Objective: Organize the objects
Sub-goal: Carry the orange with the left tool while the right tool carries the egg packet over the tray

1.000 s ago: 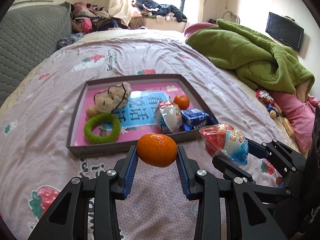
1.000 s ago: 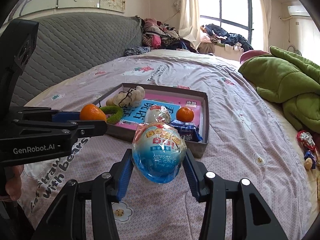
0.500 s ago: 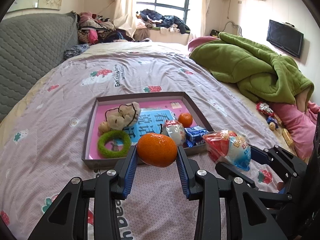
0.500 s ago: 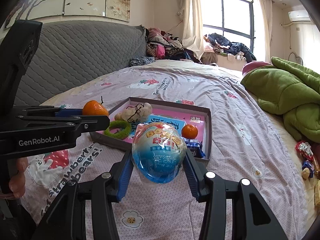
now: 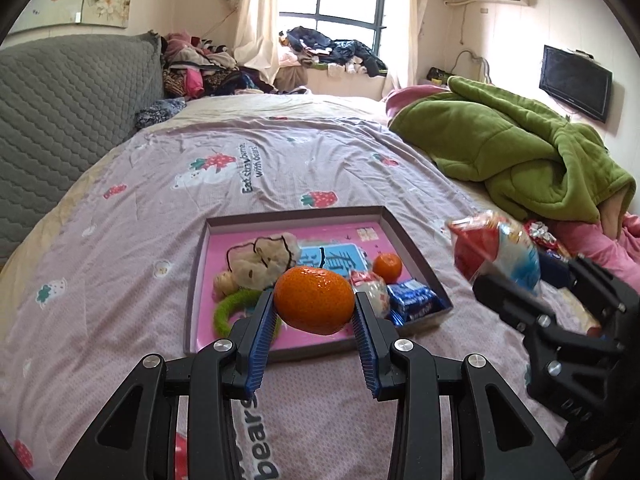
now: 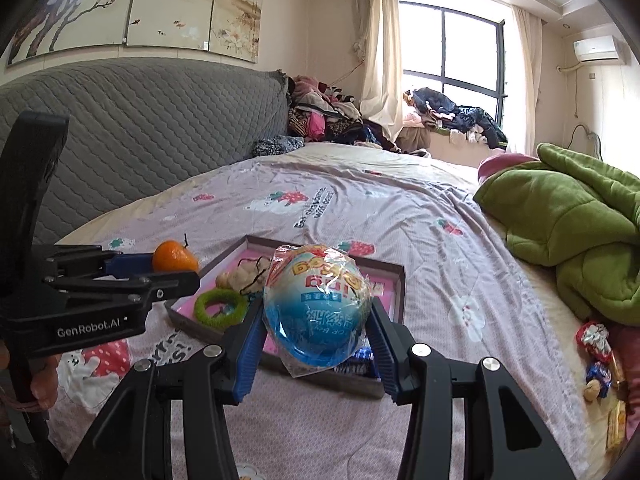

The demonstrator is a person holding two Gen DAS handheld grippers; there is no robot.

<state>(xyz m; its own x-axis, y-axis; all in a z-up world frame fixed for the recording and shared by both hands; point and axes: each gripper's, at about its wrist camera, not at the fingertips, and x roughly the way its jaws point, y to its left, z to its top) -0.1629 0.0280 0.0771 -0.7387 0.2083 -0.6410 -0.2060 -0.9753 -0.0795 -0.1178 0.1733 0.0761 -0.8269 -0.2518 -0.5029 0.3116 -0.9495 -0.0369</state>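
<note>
Left gripper (image 5: 314,312) clamps tangerine (image 5: 313,299), right gripper (image 6: 316,334) clamps wrapped toy egg (image 6: 317,308), both above box tray (image 5: 416,248). Only left view shows blue snack pack (image 5: 416,302); egg hides it in right view.

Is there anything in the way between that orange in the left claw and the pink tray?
Nothing visible. The orange is held above the tray's near edge, with only open air between them. Inside, the green ring and snack packets leave bare pink floor.

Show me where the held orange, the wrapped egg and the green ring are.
orange (image 5: 314,300): left wrist view, middle of its peel.
wrapped egg (image 6: 317,306): right wrist view, front of wrapper.
green ring (image 6: 220,307): right wrist view, fuzzy band.
</note>
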